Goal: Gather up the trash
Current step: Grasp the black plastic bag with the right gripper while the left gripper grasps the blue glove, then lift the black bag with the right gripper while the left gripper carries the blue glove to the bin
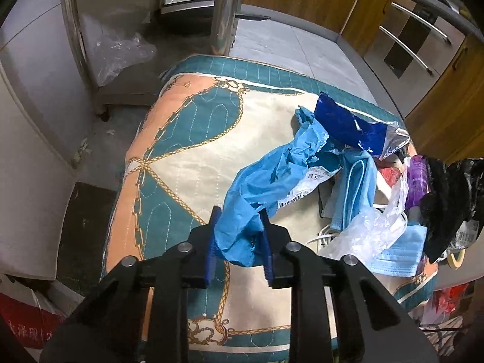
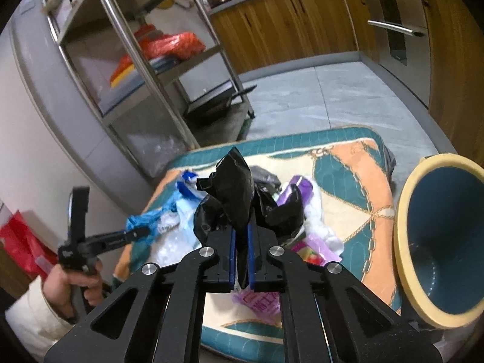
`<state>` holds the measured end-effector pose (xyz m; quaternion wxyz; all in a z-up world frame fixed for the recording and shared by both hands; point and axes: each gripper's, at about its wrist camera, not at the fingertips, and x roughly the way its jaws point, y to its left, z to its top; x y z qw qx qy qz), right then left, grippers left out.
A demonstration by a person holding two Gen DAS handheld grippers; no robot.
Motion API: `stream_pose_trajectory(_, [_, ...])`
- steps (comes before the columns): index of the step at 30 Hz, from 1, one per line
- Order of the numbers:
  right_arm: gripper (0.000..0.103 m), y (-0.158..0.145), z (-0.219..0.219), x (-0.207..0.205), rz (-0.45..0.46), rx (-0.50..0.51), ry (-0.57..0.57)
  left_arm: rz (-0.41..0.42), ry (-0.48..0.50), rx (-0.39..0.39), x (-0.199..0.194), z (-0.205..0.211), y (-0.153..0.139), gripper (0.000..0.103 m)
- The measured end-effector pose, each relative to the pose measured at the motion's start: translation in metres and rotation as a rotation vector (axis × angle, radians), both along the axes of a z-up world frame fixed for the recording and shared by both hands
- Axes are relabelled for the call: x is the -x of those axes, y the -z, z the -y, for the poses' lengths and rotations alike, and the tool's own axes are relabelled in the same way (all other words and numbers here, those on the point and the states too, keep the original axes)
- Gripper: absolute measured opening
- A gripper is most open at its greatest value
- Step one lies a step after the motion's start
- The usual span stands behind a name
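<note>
A heap of trash lies on a patterned teal, peach and cream cushion point(image 1: 187, 157). My left gripper point(image 1: 239, 237) is shut on the near end of a crumpled light-blue glove point(image 1: 272, 175), which trails away toward a dark blue foil wrapper point(image 1: 348, 124). Beside them lie blue face masks point(image 1: 399, 251), a clear plastic bag point(image 1: 372, 230) and a purple wrapper point(image 1: 419, 178). My right gripper point(image 2: 241, 242) is shut on a black plastic bag point(image 2: 236, 193), which stands up above its pads. The left gripper point(image 2: 136, 233), held by a hand point(image 2: 78, 275), shows at the left with the blue glove point(image 2: 145, 220).
A blue bin with a cream rim point(image 2: 402, 242) lies tilted at the cushion's right edge, mouth toward me. A steel rack point(image 2: 145, 69) stands behind on grey tiles, with wooden cabinets point(image 2: 287, 18) beyond. A pink wrapper point(image 2: 260, 302) lies under my right gripper. A red bag point(image 2: 18, 242) is at far left.
</note>
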<state>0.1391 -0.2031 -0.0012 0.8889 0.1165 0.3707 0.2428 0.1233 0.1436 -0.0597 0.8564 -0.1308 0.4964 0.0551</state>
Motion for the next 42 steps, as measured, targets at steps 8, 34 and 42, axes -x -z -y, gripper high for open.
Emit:
stream_pose_trajectory(8, [0.006,-0.013,0.016,0.004,0.026,-0.066,0.02,0.03,-0.03,0.047,0.013,-0.009,-0.011,0.018])
stream_pose_trajectory(34, [0.006,-0.055,0.056,0.018,0.141,-0.154,0.018,0.209,-0.134,0.089,0.062,-0.032,-0.08,0.015])
stream_pose_trajectory(42, [0.006,-0.052,0.087,0.038,0.155,-0.115,0.053,0.27,-0.084,0.096,0.061,-0.013,-0.107,0.014])
